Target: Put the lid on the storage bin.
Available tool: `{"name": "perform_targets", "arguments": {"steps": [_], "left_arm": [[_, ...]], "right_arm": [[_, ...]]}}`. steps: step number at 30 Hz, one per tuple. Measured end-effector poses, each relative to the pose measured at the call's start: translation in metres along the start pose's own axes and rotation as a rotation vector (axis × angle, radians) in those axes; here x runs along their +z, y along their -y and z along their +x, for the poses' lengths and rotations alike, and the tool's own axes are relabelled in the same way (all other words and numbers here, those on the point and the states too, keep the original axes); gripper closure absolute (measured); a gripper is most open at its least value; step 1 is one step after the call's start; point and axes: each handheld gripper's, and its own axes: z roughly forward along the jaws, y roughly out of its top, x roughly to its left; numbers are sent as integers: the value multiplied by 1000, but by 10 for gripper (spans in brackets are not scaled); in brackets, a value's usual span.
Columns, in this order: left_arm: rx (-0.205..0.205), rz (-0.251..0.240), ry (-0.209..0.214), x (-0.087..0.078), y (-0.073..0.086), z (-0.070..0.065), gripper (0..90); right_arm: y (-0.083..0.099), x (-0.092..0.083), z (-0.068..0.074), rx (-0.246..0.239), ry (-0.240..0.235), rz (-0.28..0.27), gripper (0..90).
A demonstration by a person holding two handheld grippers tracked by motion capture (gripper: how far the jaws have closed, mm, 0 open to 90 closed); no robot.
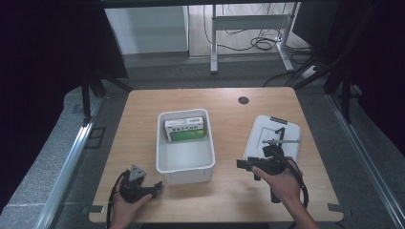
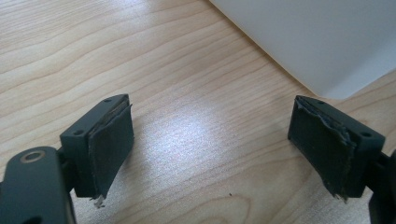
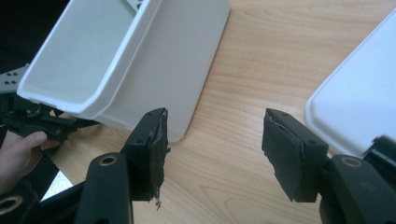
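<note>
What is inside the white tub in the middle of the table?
The white tub holds one box with a green and white label, lying at its far end. The rest of its floor looks bare. Whatever lies beneath the box is covered.

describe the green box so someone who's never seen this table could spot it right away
Start at the wooden table and find the white bin near its middle, between the left gripper and the right gripper. The green box stands against the bin's far wall. It is the only coloured thing there; the lid to the right is plain white.
</note>
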Motion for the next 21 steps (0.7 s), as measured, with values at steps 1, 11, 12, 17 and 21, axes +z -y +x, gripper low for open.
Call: {"name": "perform_targets", "arguments": {"steps": [1,11,12,17,21], "left_arm": [[0,-3,0,0,0,0,142],[4,1,-1,0,0,0,142],[4,1,-1,0,0,0,141],[4,1,-1,0,0,0,142],[-2,-1,-1,0,0,0,142]], "right_arm": [[-2,-2,0,2,1,-2,408],[-30,-19,-5,22,37,-32,408],[-33,-21,-6,22,42,-33,408],[-46,-24,-11,39,67,-37,408],[-52,-24,-15,48,83,-30,408]]}}
